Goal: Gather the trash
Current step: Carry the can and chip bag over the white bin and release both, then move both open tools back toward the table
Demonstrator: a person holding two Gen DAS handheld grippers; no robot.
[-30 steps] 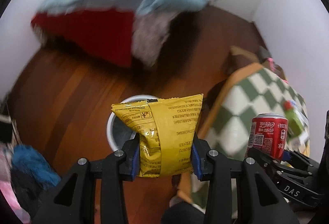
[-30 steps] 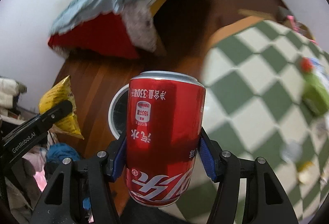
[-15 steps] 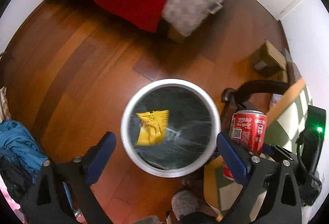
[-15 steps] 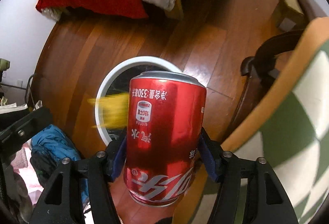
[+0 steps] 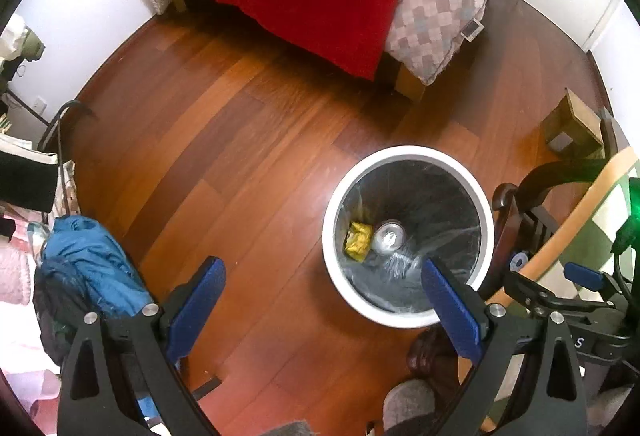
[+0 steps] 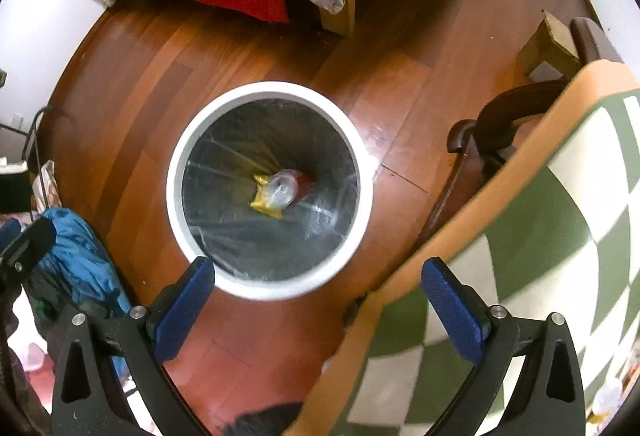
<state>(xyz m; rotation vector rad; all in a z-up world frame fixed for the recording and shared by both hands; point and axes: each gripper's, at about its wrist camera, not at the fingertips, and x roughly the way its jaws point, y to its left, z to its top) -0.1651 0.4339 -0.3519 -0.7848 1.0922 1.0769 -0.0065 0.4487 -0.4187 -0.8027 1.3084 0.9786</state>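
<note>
Can [image 5: 387, 236] beside yellow bag [image 5: 358, 241] in bin [image 5: 408, 152] | both tongs [image 5: 324, 300] [image 6: 318, 298] — spread wide, empty, aimed down

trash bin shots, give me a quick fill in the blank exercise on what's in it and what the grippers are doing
1. At the bottom of the white bin a yellow snack bag lies next to a drink ____.
2. The left gripper and the right gripper are both ____ and hold nothing.
3. The bin stands on a ____ floor.
4. The cloth at the right has a green and white ____ pattern.

Missing words: can; open; wooden; checked
</note>
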